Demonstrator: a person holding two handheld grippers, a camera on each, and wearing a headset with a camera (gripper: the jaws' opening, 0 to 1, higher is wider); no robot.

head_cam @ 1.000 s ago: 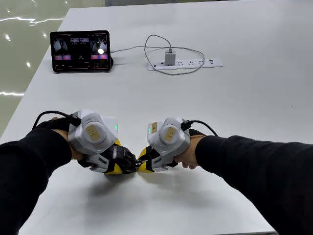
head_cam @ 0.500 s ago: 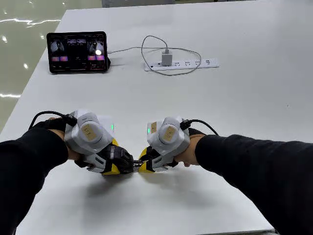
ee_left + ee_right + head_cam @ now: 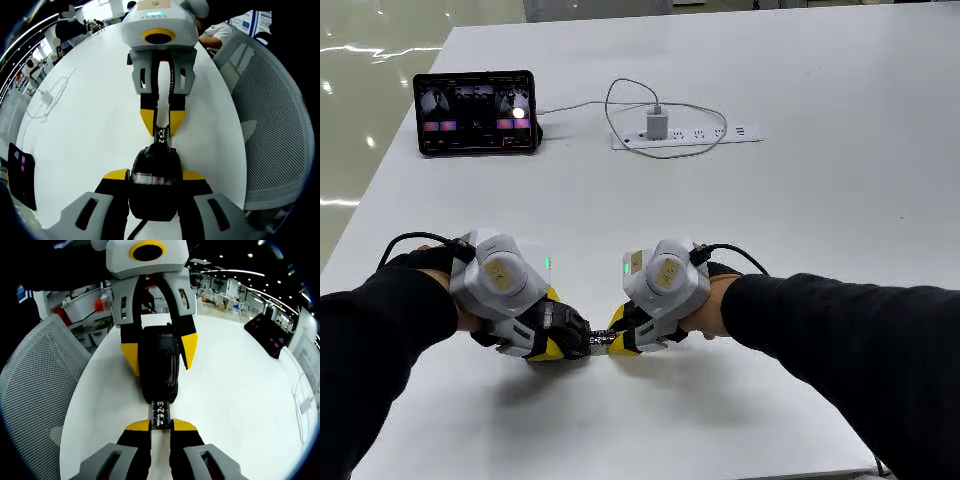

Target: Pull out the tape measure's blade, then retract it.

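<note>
Left gripper view shows the left gripper (image 3: 155,175) clamped on the black tape measure (image 3: 155,192). The right gripper (image 3: 161,426) pinches its short blade (image 3: 160,411) above the white table (image 3: 225,390).

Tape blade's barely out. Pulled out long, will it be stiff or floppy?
Probably stiff now: the blade spans a short gap between the tape measure and the right hand-held gripper. Longer, it may sag or kink. Released, it likely snaps back.

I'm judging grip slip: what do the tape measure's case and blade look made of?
The case looks like black hard plastic or rubber coating, with a soft sheen. The blade is a thin flat strip with printed numerals, probably painted steel, though the look alone can't confirm it.
</note>
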